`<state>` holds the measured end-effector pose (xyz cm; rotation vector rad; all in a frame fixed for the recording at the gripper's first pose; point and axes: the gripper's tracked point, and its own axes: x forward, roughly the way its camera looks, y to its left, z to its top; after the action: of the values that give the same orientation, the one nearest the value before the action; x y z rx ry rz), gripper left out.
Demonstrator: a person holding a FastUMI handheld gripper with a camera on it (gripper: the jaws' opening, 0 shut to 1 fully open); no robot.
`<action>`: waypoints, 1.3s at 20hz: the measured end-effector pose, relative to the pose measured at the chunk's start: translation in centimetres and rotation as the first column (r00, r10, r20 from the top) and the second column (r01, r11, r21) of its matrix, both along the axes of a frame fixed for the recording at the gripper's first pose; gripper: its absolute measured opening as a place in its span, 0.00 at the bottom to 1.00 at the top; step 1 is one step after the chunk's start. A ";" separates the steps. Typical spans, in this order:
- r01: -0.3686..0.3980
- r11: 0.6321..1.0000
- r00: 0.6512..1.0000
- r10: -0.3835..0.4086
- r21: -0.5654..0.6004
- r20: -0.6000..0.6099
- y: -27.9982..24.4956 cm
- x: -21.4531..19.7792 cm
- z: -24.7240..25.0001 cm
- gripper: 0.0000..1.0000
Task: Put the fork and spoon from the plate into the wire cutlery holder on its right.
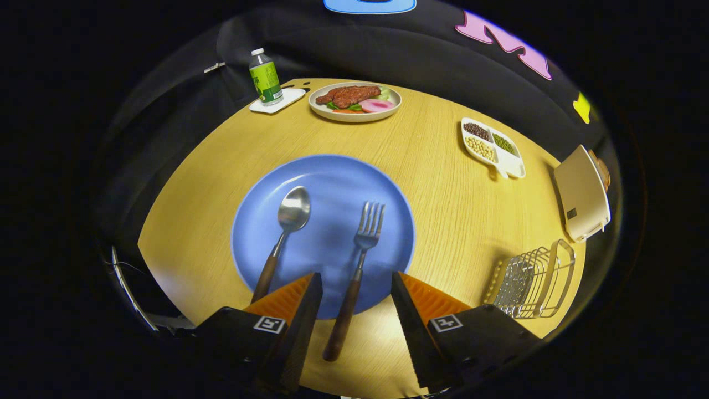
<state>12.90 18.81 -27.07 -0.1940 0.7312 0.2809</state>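
Note:
A blue plate (332,183) lies on the wooden table just ahead of my fingers. On it rest a spoon (283,235) at the left and a fork (357,266) at the right, both with dark wooden handles pointing toward me. The fork's handle lies between my two fingers, which stand wide apart and touch nothing. My gripper (355,280) is open above the plate's near edge. The wire cutlery holder (534,280) stands to the right of the plate, beside my right finger.
Beyond the plate sits a dish of food (355,101), a green-labelled bottle (265,77) on a white coaster, and a divided tray of beans (492,147). A cream box-shaped appliance (581,194) stands at the table's right edge, behind the holder.

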 end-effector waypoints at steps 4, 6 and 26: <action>0.016 1.000 1.000 -0.016 0.016 0.019 0.1 0.5 0.8 0.76; -0.005 1.000 1.000 0.004 0.009 0.024 0.7 0.3 0.7 0.76; -0.068 0.989 0.979 0.091 0.128 -0.183 1.4 -0.5 -0.4 0.08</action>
<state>12.40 20.18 -27.51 -0.0824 0.8927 0.4232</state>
